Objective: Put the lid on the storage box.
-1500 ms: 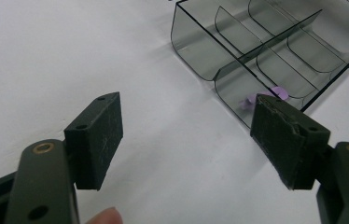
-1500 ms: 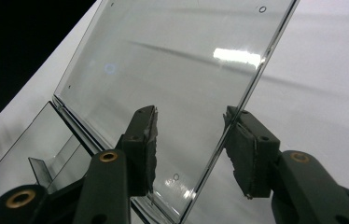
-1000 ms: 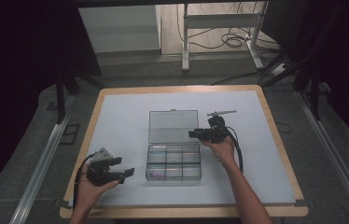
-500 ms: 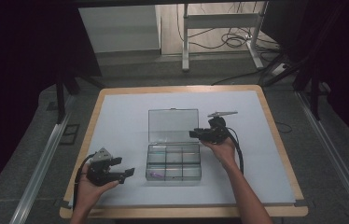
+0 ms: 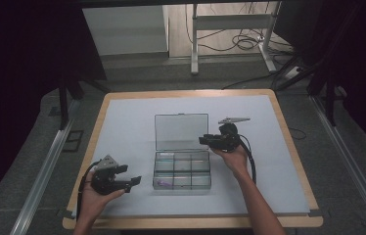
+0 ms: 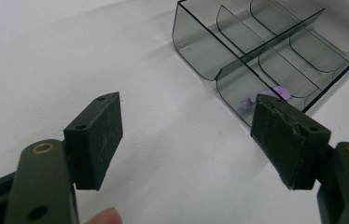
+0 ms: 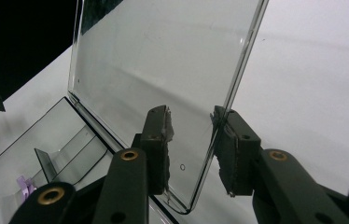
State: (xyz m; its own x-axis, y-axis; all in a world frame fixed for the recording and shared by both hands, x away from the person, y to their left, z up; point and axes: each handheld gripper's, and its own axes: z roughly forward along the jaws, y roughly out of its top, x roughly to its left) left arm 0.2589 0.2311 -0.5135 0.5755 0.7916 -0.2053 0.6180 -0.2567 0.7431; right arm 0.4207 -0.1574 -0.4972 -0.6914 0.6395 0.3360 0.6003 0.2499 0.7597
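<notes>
lid (image 7: 163, 70) upright at frame centre, edge-on between my right tongs (image 7: 192, 135), closing, one pad touching, not yet pinched | box (image 5: 181, 169) below-left | left tongs (image 6: 186, 140) spread, empty, lower left, farther off

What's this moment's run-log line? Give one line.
right claw: jaws just been closing, astride edge of open lid, not yet clamped | left claw: open, empty, beside clear box | purple piece in one compartment
</notes>
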